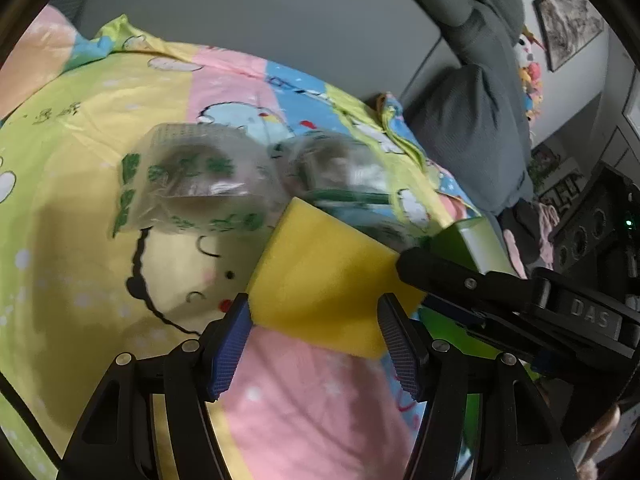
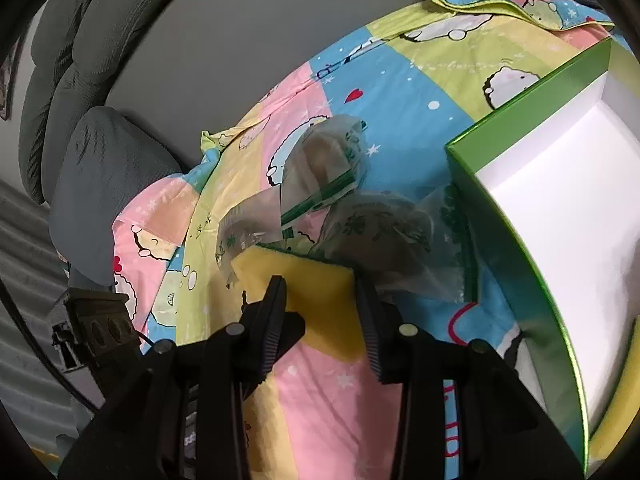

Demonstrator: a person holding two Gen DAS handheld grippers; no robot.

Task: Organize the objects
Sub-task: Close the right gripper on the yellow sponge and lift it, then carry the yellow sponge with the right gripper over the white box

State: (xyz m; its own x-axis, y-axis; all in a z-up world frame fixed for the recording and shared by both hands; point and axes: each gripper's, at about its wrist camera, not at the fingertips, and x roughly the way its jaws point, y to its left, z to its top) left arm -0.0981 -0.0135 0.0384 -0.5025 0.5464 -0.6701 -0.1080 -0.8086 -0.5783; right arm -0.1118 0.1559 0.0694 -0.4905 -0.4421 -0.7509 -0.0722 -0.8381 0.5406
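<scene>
A yellow sponge hangs just above the cartoon bedsheet, with my right gripper shut on it across its thickness. In the left wrist view that gripper's black finger reaches in from the right onto the far corner of the sponge. My left gripper stands open at the sponge's near edge; its blue pads frame the sponge without squeezing it. Two clear bags with green print lie just beyond the sponge. An open green box with a white inside stands to the right.
Something yellow shows at the near end of the green box. A grey cushion leans at the bed's edge against the grey wall. A black device sits to the left. Framed pictures and soft toys are at the far right.
</scene>
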